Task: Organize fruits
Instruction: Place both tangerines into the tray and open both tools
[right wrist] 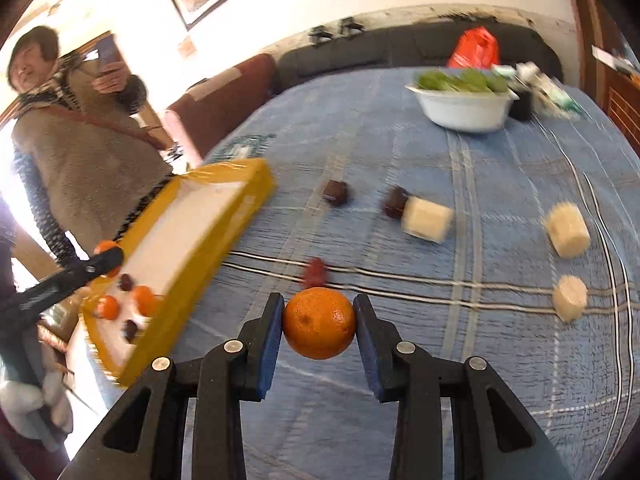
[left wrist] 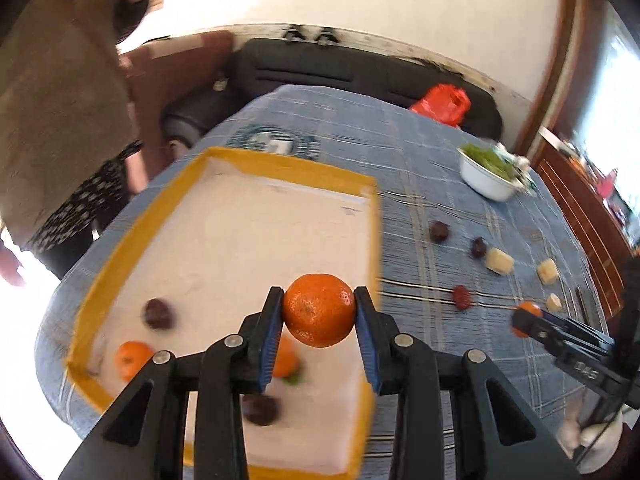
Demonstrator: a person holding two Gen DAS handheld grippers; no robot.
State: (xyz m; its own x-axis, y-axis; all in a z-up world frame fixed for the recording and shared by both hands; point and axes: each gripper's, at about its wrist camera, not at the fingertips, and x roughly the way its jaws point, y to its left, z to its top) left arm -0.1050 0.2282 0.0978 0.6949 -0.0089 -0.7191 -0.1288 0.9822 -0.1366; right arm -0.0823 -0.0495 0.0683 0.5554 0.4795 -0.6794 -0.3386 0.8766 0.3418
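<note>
Clamped between the blue pads of the left gripper: an orange, held above the near part of the yellow-rimmed tray, pads pressing on both its sides. Likewise gripped in the right gripper: a second orange, raised over the blue checked tablecloth, just this side of a small red fruit lying on the dark stripes.

Inside the tray, on its white floor: two more small oranges, one partly hidden behind the left finger, and two dark plum-like fruits, all toward the near end. From the right wrist view, same tray at the left, tilted in perspective, with the left gripper reaching over its near corner.

Out on the cloth, right of the tray: two dark fruits well apart from each other, the second touching a pale cream block; two further pale pieces toward the right edge.

Farther back: white bowl of greens, red plastic bag on a dark sofa. At the left, standing beside the table: a person in a beige fleece vest, holding up a phone. Blurred throughout, so finer detail unclear.
</note>
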